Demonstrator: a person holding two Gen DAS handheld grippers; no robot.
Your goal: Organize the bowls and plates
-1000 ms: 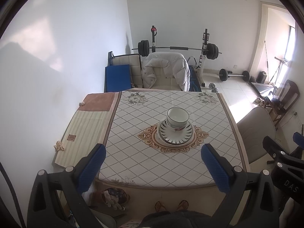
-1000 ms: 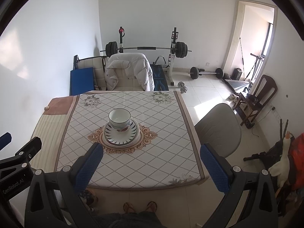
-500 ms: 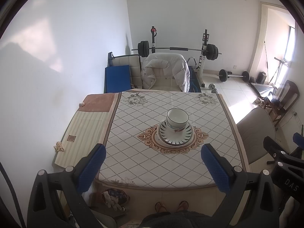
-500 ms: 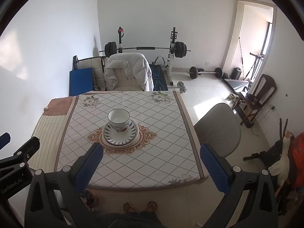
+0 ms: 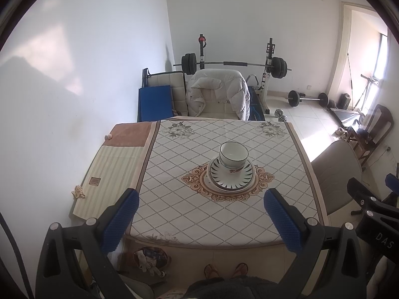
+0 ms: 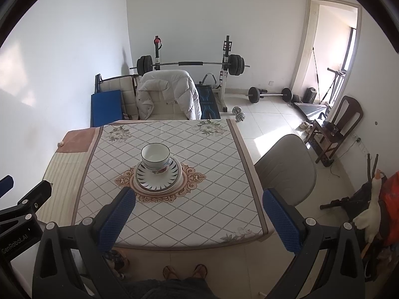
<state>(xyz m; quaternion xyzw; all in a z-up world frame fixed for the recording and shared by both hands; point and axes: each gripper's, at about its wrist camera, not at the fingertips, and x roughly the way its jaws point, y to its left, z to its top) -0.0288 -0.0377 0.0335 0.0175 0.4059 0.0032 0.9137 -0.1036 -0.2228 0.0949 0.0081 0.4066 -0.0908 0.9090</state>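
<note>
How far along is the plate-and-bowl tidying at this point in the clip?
Looks done: the bowl sits on the stacked plates at the middle of the table. In hand: nothing; the left gripper and right gripper are both open, held back over the near edge. Left: no other dishes are visible on the table.

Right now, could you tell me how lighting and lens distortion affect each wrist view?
Left wrist view: heavy fisheye bending, dark vignette at the corners, bright window glare at right; bowl stays sharp. Right wrist view: same curvature, a sunlit floor patch washed out, doorway bright; plates evenly lit.
</note>
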